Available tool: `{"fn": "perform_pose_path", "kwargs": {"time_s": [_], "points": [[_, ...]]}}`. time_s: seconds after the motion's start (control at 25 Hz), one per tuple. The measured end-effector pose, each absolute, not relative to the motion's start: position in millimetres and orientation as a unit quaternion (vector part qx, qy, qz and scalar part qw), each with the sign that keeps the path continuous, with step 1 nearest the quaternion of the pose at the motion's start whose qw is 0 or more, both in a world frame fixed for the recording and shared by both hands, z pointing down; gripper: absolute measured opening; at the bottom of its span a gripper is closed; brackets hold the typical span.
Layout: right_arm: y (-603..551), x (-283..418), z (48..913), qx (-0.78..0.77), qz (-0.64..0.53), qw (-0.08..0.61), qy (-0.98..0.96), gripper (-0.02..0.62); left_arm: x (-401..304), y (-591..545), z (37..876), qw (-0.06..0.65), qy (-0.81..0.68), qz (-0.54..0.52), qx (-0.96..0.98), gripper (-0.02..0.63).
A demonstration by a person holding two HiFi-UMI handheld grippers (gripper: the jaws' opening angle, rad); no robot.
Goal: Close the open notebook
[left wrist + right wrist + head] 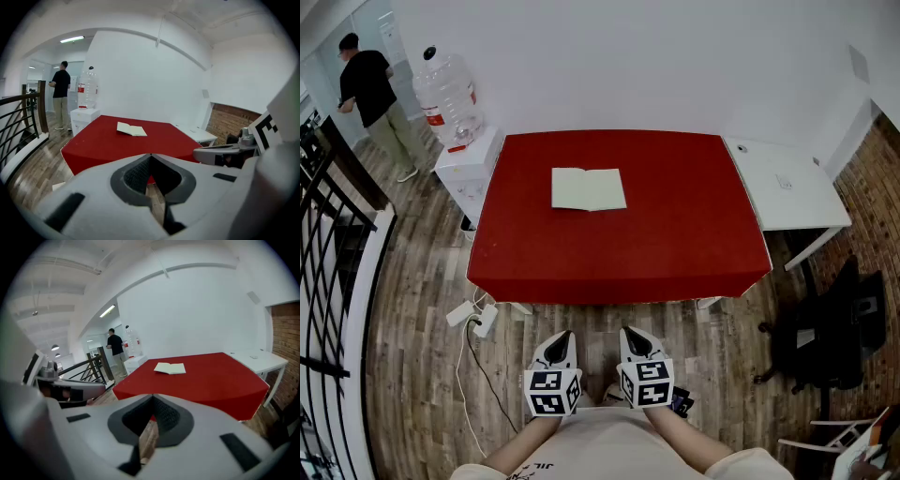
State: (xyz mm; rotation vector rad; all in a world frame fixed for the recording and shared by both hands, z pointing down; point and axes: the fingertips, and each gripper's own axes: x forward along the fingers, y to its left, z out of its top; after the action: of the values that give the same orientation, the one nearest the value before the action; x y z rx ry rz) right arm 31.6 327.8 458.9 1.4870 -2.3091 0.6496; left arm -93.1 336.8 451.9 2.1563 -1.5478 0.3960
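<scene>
The open notebook (589,188) lies flat with pale pages up, a little behind the middle of the red table (675,244). It also shows far ahead in the left gripper view, notebook (131,129), and in the right gripper view, notebook (170,368). My left gripper (562,335) and right gripper (634,332) hang side by side close to my body, short of the table's near edge and well away from the notebook. The left gripper (150,155) has its tips meeting with nothing between them. The right gripper (152,396) looks the same, shut and holding nothing.
A white side table (787,183) adjoins the red table on the right. A water dispenser (455,112) stands at the back left, with a person (370,89) beyond it. A black railing (328,253) runs along the left, a black chair (825,333) stands right, and cables (473,319) lie on the floor.
</scene>
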Motion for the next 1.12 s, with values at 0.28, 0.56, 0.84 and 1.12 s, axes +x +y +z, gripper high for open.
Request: {"fn": "perform_pose_path", "kwargs": {"time_s": [0.28,0.56,0.84,1.12], "points": [[312.6,40.9,463.6,0.517,0.226,0.163,-0.809,0.003,-84.5,318.9,457.8,0.232,-0.566,0.141,0.778,0.005],[262.8,41.6,472.4,0.530,0.225,0.165,-0.801,0.005,-82.9,263.1,466.3,0.234,-0.552,0.140,0.788,0.005],[181.1,28.1,472.8,0.544,0.231,0.161,-0.790,0.004,-95.3,177.4,464.3,0.227,-0.535,0.149,0.800,0.005],[104.6,-3.4,465.0,0.554,0.227,0.154,-0.786,0.005,-123.3,99.9,455.0,0.216,-0.523,0.155,0.810,0.005]]}}
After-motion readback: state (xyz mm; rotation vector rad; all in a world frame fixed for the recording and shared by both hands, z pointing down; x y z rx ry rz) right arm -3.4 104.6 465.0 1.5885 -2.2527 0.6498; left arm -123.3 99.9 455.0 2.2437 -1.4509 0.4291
